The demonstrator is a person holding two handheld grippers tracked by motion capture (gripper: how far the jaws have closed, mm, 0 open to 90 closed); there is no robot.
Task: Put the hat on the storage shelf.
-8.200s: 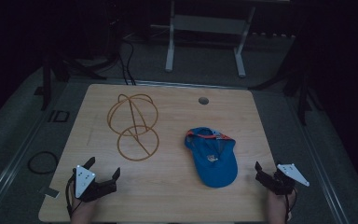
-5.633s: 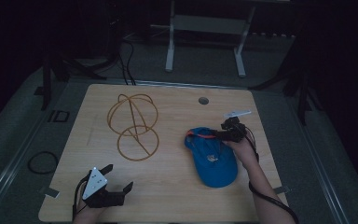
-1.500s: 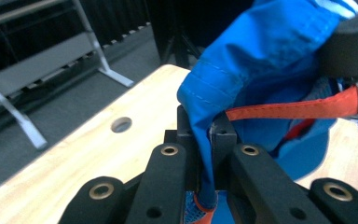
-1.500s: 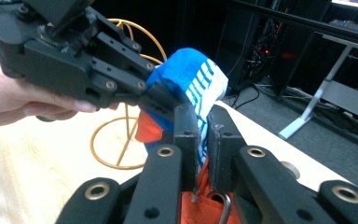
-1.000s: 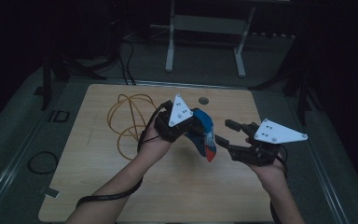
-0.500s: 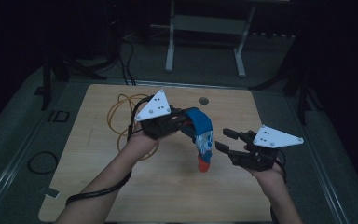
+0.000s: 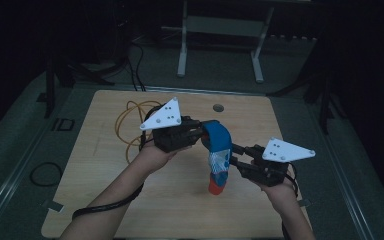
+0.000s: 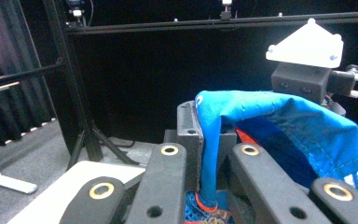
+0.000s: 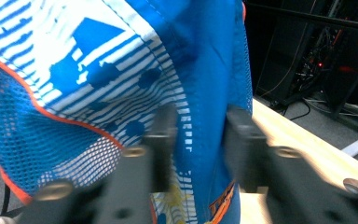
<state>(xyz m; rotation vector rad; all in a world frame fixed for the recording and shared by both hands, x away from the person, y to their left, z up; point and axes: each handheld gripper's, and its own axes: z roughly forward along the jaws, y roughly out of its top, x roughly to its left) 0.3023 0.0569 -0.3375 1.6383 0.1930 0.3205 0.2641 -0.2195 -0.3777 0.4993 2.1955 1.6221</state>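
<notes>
Cap (image 7: 217,150) hangs above the table (image 7: 105,200), between the 2 grippers. Left gripper (image 7: 196,134) is clamped on the brim; right gripper's (image 7: 236,156) jaws have just been closing around the crown fabric, not yet pinching. Light, floppy cloth w/ stiff brim, so grab brim or seam.

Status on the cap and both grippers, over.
Left hand-held gripper shut on cap, held above table. Right hand-held gripper jaws just closing around cap. Wire stand behind, clear.

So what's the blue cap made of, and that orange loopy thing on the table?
The blue cap looks like soft matte fabric: it folds and droops, with see-through mesh on one panel. The orange loopy thing seems to be thin wire or stiff cord, since its loops hold their round shape; which one I can't tell.
</notes>
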